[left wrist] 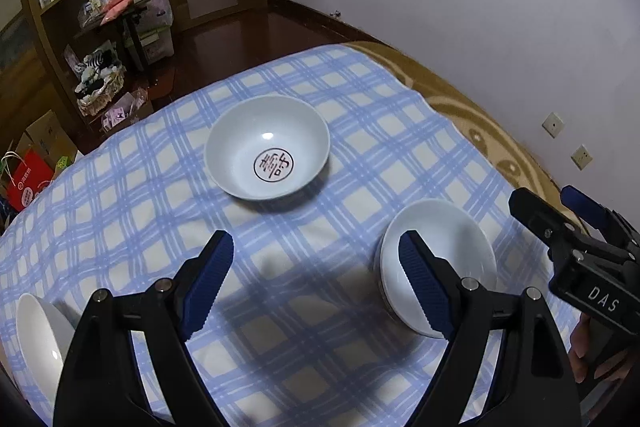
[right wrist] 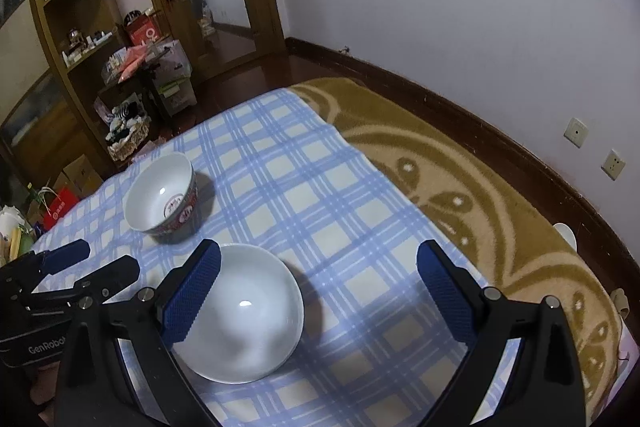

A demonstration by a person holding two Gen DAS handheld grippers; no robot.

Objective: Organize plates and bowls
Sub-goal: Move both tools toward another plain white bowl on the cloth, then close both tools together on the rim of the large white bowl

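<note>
A patterned bowl (left wrist: 268,147) with a red emblem inside stands on the blue checked cloth (left wrist: 320,87); it also shows in the right wrist view (right wrist: 160,195). A stack of plain white bowls (left wrist: 448,251) stands to its right, seen too in the right wrist view (right wrist: 248,311). Another white dish (left wrist: 40,339) lies at the left edge. My left gripper (left wrist: 316,279) is open and empty above the cloth, its right finger over the stack's rim. My right gripper (right wrist: 320,291) is open and empty, its left finger over the white stack.
A brown patterned blanket (right wrist: 460,187) covers the bed's right side by the white wall. A wooden shelf unit (left wrist: 60,7), a door, boxes and bags crowd the floor beyond the far left. A small white object (right wrist: 566,233) lies at the blanket's right edge.
</note>
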